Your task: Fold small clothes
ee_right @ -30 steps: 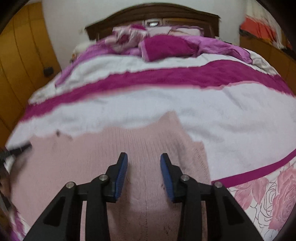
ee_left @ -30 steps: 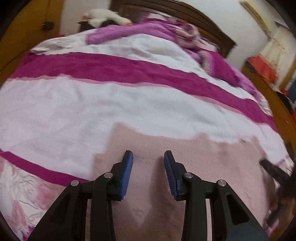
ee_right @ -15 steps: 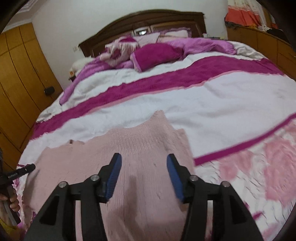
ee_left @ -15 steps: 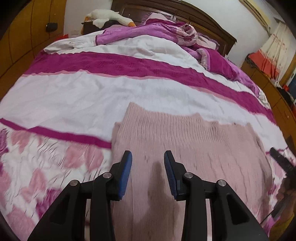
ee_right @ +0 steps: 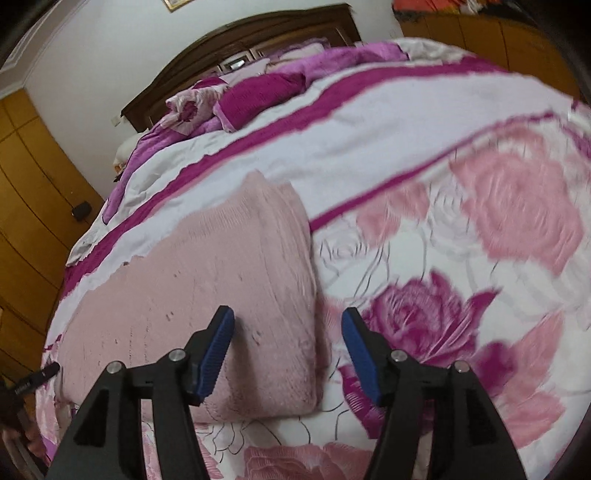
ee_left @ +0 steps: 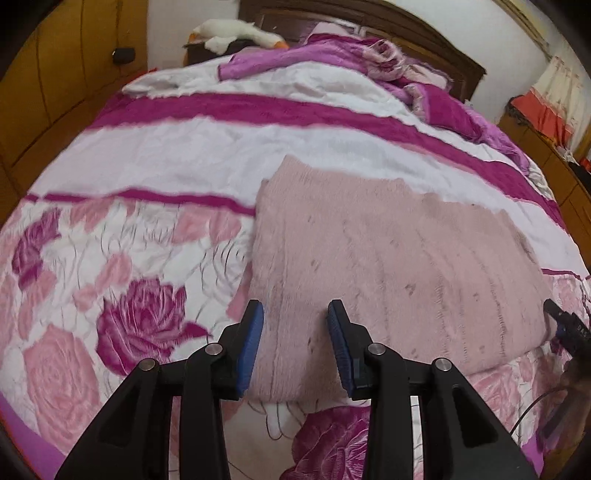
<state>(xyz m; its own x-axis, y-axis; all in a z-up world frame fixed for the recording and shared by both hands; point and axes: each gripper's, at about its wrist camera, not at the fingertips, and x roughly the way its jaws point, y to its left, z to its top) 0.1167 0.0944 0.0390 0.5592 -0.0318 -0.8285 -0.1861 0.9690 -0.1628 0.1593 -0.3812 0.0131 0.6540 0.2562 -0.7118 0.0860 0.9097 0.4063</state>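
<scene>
The pink knitted garment (ee_left: 388, 266) lies flat, already folded over, near the foot of the floral bedspread (ee_left: 122, 280). Left gripper (ee_left: 295, 341) hovers over its near edge, jaws apart and empty; the right gripper (ee_right: 288, 350) straddles its side edge, jaws just widened, nothing pinched. Another fold probably remains.

left tool (ee_left: 295, 341) slightly parted, empty; right tool (ee_right: 288, 350) just widened, empty.

Pink knitted garment (ee_left: 388, 266): one, laid flat on the bed.
Grippers: two, the left gripper (ee_left: 295, 347) and the right gripper (ee_right: 288, 350).
Bedspread (ee_left: 147, 155): one, rose-printed and striped.
Stuffed toy (ee_left: 236, 31): one is seen.
Headboard (ee_right: 258, 40): one.
Crumpled blanket (ee_right: 258, 88): one heap is counted.
</scene>
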